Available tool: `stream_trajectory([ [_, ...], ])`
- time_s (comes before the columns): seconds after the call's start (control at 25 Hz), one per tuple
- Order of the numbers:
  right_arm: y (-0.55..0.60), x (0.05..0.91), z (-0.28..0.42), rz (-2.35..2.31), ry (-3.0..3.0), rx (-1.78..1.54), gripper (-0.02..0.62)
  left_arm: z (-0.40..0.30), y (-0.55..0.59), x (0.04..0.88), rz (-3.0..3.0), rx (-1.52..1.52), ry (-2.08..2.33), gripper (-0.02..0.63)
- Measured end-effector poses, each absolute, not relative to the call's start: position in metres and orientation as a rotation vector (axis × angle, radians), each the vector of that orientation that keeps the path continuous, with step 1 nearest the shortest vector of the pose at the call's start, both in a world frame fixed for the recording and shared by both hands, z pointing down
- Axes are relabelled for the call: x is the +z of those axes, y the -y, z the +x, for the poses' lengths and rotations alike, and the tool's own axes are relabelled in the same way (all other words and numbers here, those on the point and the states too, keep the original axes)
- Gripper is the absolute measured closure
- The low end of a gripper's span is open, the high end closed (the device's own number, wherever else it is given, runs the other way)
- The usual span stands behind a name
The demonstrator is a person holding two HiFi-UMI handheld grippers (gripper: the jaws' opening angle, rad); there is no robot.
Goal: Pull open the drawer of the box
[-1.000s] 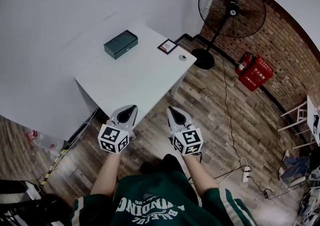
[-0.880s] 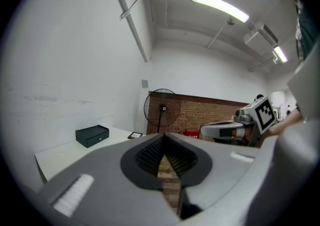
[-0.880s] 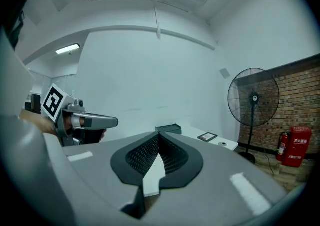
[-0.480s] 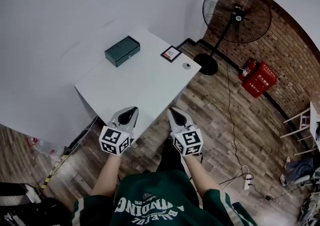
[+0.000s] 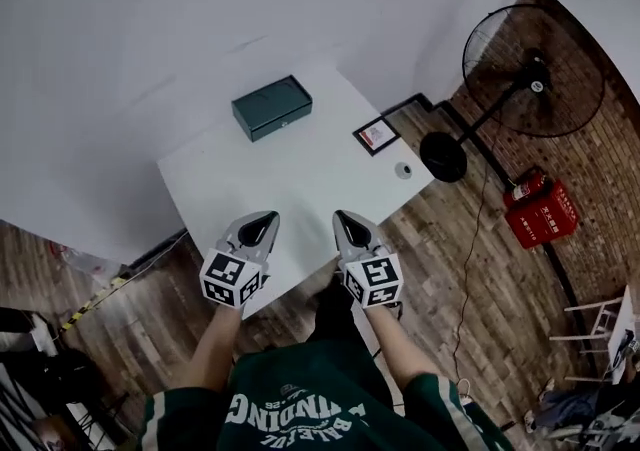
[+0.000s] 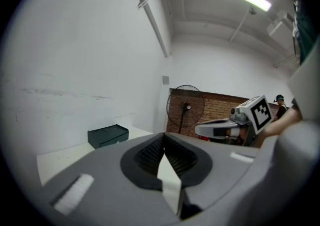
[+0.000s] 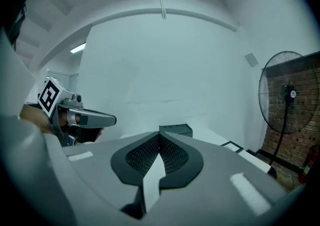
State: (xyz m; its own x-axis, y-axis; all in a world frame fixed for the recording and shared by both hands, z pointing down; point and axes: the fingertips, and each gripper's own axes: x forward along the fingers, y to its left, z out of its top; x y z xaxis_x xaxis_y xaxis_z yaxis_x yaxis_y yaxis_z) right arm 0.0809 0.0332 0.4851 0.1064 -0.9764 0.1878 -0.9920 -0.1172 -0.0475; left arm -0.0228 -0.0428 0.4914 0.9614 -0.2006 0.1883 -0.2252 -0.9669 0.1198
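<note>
A dark green box (image 5: pixel 272 107) with a small front knob sits at the far side of the white table (image 5: pixel 300 179); its drawer looks closed. The same box (image 6: pixel 108 135) shows far ahead in the left gripper view, and the box (image 7: pixel 175 130) peeks over the jaws in the right gripper view. My left gripper (image 5: pixel 266 220) and right gripper (image 5: pixel 341 221) hover side by side over the table's near edge, both shut and holding nothing, well short of the box.
A small framed card (image 5: pixel 377 135) and a little round object (image 5: pixel 403 170) lie near the table's right edge. A standing fan (image 5: pixel 530 74) and red fire extinguishers (image 5: pixel 542 211) stand on the wood floor to the right. A white wall runs behind the table.
The table and box have drawn nearer and shifted right in the head view as the person stepped forward. Both grippers now reach over the table's near edge, still shut.
</note>
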Motion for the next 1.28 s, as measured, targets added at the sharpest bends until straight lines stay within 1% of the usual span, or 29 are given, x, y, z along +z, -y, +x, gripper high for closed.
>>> stream_trajectory([
  [0.28,0.040,0.479,0.130,2.107,2.197,0.288,0.594,0.011,0.090,0.486,2.918,0.280,0.546,0.552],
  [0.44,0.083,0.477,0.146,2.010,2.287,0.286,0.594,0.019,0.114,0.481,2.879,0.288,0.693,0.552],
  [0.84,0.154,0.471,0.141,1.709,2.506,0.258,0.594,0.013,0.147,0.482,2.753,0.275,1.036,0.552],
  [1.28,0.192,0.504,0.159,1.644,2.501,0.339,0.594,0.029,0.177,0.504,2.683,0.283,1.087,0.552],
])
